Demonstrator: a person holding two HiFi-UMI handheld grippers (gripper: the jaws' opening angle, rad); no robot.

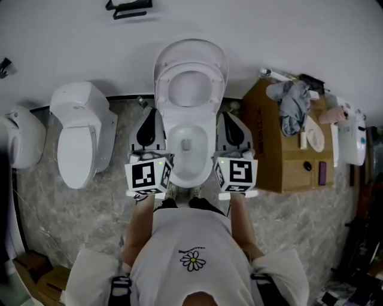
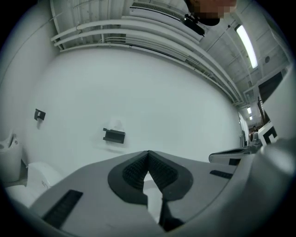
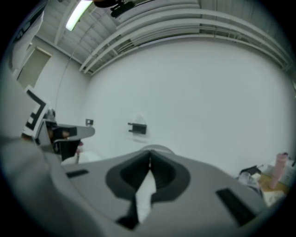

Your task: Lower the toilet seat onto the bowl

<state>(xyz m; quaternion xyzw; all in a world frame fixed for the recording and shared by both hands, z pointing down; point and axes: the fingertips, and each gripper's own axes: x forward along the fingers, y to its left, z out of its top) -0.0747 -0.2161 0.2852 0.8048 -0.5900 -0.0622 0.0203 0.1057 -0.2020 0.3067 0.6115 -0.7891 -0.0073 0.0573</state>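
The white toilet stands against the wall in the head view, its seat [image 1: 190,85] and lid [image 1: 191,49] both raised upright above the open bowl [image 1: 187,150]. My left gripper [image 1: 151,112] hovers just left of the bowl and is shut with nothing in it. My right gripper [image 1: 228,116] is at the bowl's right side, also shut and empty. Neither touches the seat. In the left gripper view the left gripper [image 2: 148,155] points at bare wall. In the right gripper view the lid's top edge [image 3: 156,148] peeks over the shut right gripper [image 3: 149,157].
A second white toilet [image 1: 81,132] with its lid down stands to the left, and another white fixture [image 1: 21,138] lies beyond it. A cardboard box [image 1: 281,156] with a cloth and bottles sits close on the right. A black bracket [image 1: 128,9] hangs on the wall.
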